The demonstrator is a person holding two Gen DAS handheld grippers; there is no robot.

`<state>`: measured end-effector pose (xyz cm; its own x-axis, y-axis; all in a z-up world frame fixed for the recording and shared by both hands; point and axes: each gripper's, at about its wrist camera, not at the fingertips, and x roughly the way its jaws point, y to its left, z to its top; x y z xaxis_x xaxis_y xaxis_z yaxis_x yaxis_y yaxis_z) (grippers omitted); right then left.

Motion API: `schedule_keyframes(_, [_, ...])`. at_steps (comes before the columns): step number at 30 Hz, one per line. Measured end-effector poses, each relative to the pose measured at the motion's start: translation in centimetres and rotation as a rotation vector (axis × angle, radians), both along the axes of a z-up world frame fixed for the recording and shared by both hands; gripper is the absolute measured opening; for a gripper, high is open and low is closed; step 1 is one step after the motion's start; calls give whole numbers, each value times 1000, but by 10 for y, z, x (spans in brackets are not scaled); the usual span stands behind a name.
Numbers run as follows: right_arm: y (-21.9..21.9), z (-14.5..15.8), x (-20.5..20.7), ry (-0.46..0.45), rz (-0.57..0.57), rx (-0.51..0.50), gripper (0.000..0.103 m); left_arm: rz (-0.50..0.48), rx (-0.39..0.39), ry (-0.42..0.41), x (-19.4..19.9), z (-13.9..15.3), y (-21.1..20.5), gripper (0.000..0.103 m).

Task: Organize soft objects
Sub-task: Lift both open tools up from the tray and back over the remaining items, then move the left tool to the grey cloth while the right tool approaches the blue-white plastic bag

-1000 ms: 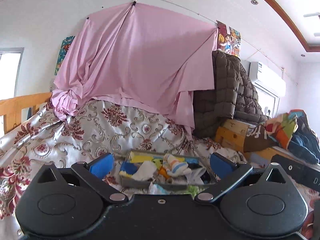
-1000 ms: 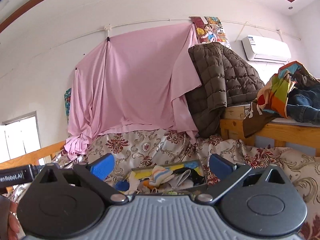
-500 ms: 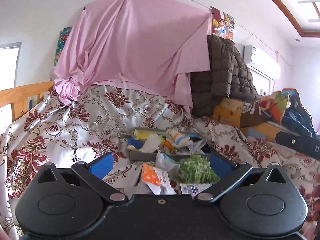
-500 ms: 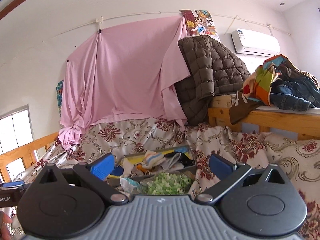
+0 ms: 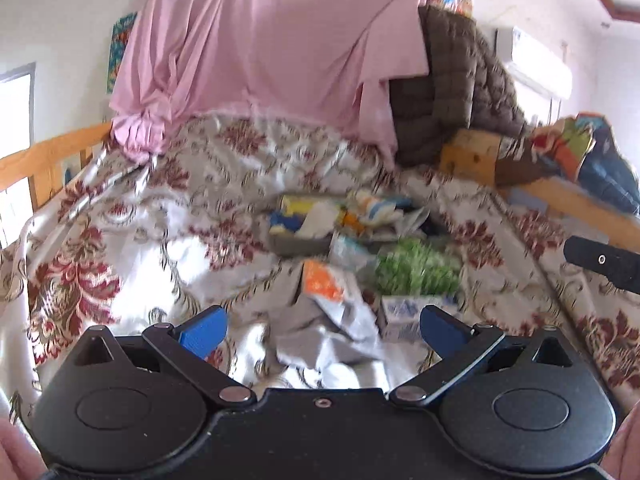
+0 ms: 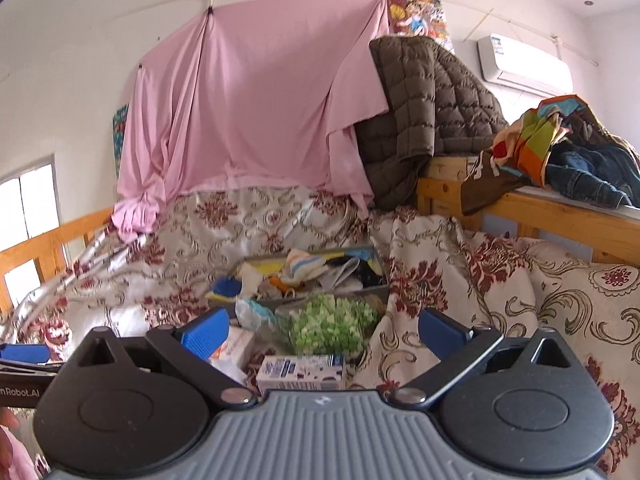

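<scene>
A grey tray (image 5: pixel 298 245) (image 6: pixel 374 292) full of socks and small cloths lies on the flowered bedspread. In front of it lie a green fluffy item (image 5: pixel 416 270) (image 6: pixel 332 326), a white and orange packet (image 5: pixel 324 284) (image 6: pixel 234 346), a blue and white carton (image 5: pixel 404 316) (image 6: pixel 300 372) and a grey cloth (image 5: pixel 320 340). My left gripper (image 5: pixel 322 330) is open and empty above the grey cloth. My right gripper (image 6: pixel 320 330) is open and empty above the carton and green item. The left view is blurred.
A pink sheet (image 6: pixel 256 112) hangs on the back wall. A brown quilted jacket (image 6: pixel 424 112) drapes over a wooden bunk frame (image 6: pixel 560 216) at the right with piled clothes (image 6: pixel 580 152). A wooden rail (image 5: pixel 52 156) runs at the left.
Both grippers have tilted down and moved back, bringing the green item, packet, carton and grey cloth into view in front of the tray. Both stay open.
</scene>
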<state>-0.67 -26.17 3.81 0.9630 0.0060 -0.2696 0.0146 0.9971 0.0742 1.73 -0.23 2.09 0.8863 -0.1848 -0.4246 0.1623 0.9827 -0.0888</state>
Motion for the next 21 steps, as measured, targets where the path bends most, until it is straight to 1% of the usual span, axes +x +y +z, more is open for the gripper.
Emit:
schedule_keyframes(6, [6,-9,16,100,19,-28,103,-15,27,92,13,-9,-2,102])
schedule_keyframes(8, [9,-14,23,153,40,-37,103,-21,31,126,18,-12,-3,102])
schedule_keyframes(12, [19,-22,33,236,71,-76,103,-33,2,194,28,-18,-2,102])
schedule_keyframes(16, [26,-29,44,309,96,-94,103,-30,-29,271,42,-26,-1,102])
schedule_keyframes(21, [24,-37,57,391,109,-74,103,-13,-56,361,63,-33,5,102])
